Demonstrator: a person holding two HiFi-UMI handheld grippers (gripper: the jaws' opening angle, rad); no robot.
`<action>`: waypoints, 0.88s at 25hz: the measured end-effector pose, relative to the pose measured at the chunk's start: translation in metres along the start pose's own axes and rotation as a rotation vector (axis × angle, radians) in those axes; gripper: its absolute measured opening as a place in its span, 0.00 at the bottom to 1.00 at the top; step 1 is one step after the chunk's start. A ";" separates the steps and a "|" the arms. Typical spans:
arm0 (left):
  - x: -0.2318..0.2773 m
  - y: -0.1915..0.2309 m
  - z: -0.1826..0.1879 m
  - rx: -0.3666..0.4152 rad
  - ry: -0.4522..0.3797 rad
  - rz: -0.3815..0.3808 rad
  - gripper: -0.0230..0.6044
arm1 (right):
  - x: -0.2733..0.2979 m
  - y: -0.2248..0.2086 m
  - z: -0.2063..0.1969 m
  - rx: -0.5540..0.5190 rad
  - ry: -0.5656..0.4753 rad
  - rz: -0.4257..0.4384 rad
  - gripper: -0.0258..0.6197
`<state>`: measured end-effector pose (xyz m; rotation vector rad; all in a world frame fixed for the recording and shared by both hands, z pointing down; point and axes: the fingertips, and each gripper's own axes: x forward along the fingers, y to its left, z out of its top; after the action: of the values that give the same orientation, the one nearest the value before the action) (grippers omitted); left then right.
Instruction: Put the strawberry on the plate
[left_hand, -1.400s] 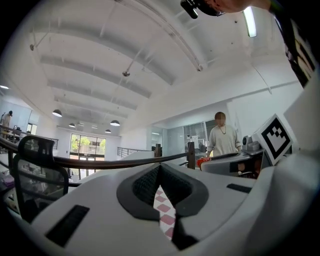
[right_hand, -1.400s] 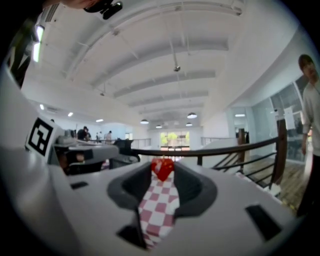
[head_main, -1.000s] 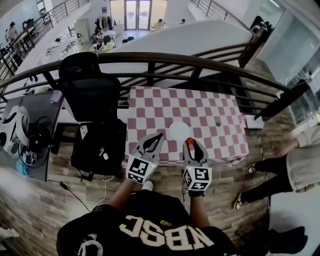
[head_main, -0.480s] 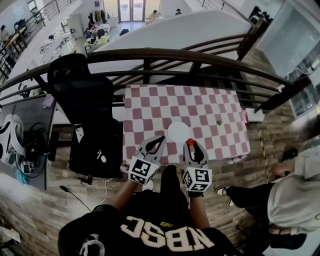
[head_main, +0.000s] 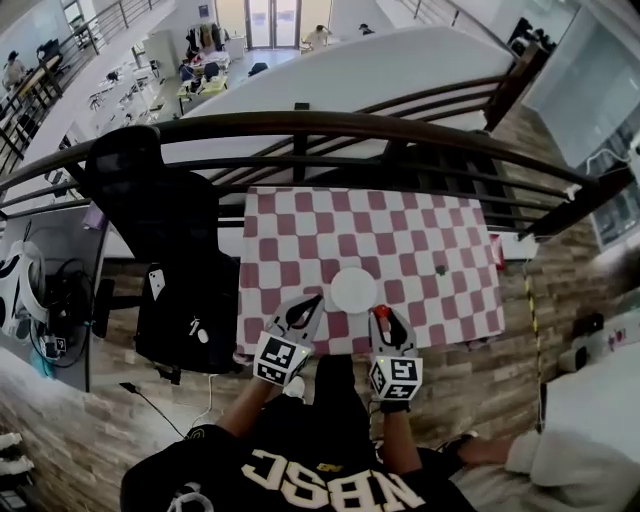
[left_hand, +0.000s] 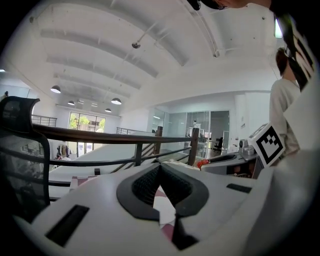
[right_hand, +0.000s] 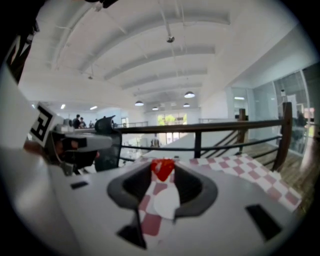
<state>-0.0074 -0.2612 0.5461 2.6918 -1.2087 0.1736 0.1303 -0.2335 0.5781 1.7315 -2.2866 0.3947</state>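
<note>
A red strawberry (head_main: 380, 311) (right_hand: 162, 169) sits between the tips of my right gripper (head_main: 381, 314) (right_hand: 162, 172), which is shut on it. A round white plate (head_main: 353, 290) lies on the pink-and-white checked table (head_main: 400, 240) near its front edge. It also shows through the right jaws as a white plate (right_hand: 167, 202). The strawberry hangs just right of the plate and nearer to me. My left gripper (head_main: 318, 298) (left_hand: 160, 167) is just left of the plate, its tips together with nothing held.
A small dark object (head_main: 440, 269) lies on the cloth to the right. A dark curved railing (head_main: 350, 125) runs behind the table. A black office chair (head_main: 150, 195) and a black bag (head_main: 190, 315) stand to the left. A person (head_main: 560, 455) is at the lower right.
Both grippers have sunk a little and stay on either side of the plate's near rim. The strawberry is still held. The person at the right has moved toward the lower right corner.
</note>
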 end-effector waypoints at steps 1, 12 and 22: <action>0.003 0.001 -0.006 -0.002 0.015 0.004 0.06 | 0.002 -0.004 -0.007 0.001 0.018 0.000 0.27; 0.039 0.011 -0.050 -0.001 0.107 -0.003 0.06 | 0.027 -0.020 -0.077 -0.158 0.186 0.094 0.27; 0.055 -0.009 -0.087 -0.021 0.200 -0.075 0.06 | 0.060 -0.007 -0.142 -0.489 0.347 0.313 0.27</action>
<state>0.0331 -0.2763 0.6398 2.6223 -1.0440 0.4054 0.1259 -0.2382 0.7326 0.9928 -2.1591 0.1531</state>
